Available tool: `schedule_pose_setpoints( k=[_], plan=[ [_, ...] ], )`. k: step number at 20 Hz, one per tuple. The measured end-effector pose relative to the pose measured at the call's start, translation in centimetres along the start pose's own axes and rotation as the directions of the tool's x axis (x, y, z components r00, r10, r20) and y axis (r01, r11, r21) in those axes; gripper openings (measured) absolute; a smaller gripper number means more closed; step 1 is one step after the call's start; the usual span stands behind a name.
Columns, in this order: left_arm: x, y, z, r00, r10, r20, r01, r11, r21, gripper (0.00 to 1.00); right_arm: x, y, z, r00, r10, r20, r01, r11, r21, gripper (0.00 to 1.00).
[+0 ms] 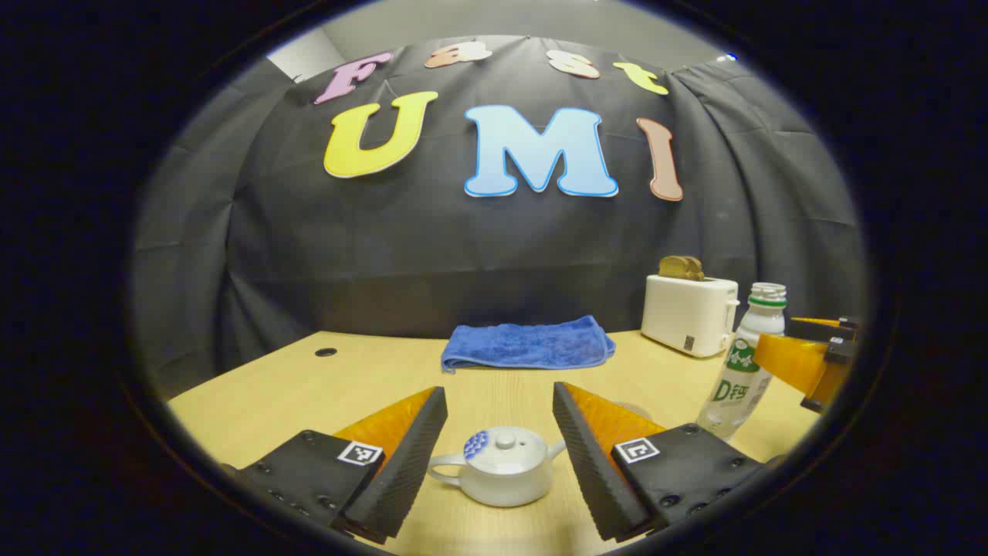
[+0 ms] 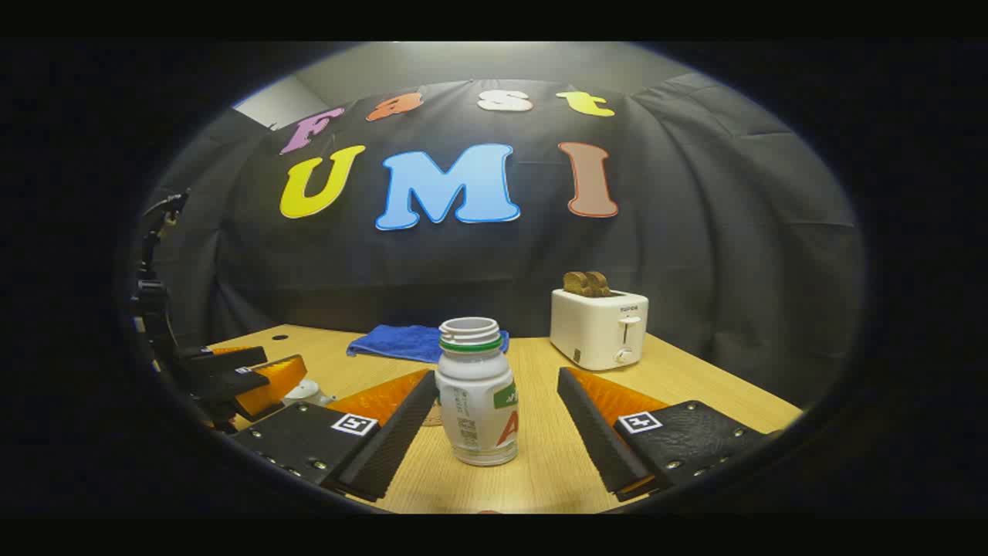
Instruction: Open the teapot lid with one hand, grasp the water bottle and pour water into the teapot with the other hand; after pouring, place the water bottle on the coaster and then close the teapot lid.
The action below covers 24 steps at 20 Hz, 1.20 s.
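Between my left gripper [image 1: 499, 421] jaws, spread wide, sits the teapot [image 1: 500, 467] on the worktop [image 1: 255, 394], lid [image 1: 505, 446] on, spout toward 3 o'clock, handle toward 9; neither jaw touches it. At 2 o'clock from the teapot in the left gripper view stands the water bottle [image 1: 742, 363], cap off, with the right gripper's finger just beside it. At 12 o'clock lies a folded blue towel [image 1: 529, 345]; a white toaster [image 1: 689, 313] with bread [image 1: 681, 267] in it stands at 1 o'clock.

In the right gripper view my right gripper [image 2: 496, 413] is also wide open, jaws flanking the upright bottle [image 2: 476, 394] without contact. Left gripper [image 2: 255, 382] shows at 9 o'clock, teapot [image 2: 307, 392] partly hidden behind it. I can't tell where the coaster is.
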<state>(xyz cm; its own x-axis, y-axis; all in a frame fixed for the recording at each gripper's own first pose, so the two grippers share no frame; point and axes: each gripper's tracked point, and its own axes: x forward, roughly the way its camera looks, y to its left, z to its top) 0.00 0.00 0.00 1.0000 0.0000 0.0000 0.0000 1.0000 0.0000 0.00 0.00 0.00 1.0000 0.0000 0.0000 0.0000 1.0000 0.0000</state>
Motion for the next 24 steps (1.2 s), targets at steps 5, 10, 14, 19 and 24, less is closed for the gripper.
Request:
schedule_pose_setpoints(
  k=[5,10,14,19,24],
  plan=[
    [0.9,0.1,-1.1,1.0,-0.002,-0.024,0.002,1.0,-0.006,0.89,-0.2,-0.3,0.0,1.0,-0.001,0.006,0.001,1.0,-0.005,0.98],
    [1.2,0.1,-1.5,1.0,0.001,-0.03,-0.001,1.0,0.001,0.75,-0.3,-0.2,-0.2,1.0,0.001,0.002,-0.001,1.0,0.006,0.98],
    [1.7,0.1,-2.2,0.999,0.001,-0.045,-0.001,1.0,-0.004,0.67,-0.4,-0.1,-0.3,1.0,0.007,-0.003,-0.007,1.0,0.014,0.98],
    [1.9,0.2,-2.7,0.998,0.002,-0.062,-0.002,1.0,-0.003,0.6,-0.2,-0.3,-0.5,1.0,0.006,-0.007,-0.006,1.0,0.021,0.98],
    [2.0,-0.2,-2.7,0.998,-0.01,-0.055,0.01,1.0,0.006,0.42,-0.3,-0.2,-0.6,1.0,0.005,-0.009,-0.005,1.0,0.022,0.98]
  ],
)
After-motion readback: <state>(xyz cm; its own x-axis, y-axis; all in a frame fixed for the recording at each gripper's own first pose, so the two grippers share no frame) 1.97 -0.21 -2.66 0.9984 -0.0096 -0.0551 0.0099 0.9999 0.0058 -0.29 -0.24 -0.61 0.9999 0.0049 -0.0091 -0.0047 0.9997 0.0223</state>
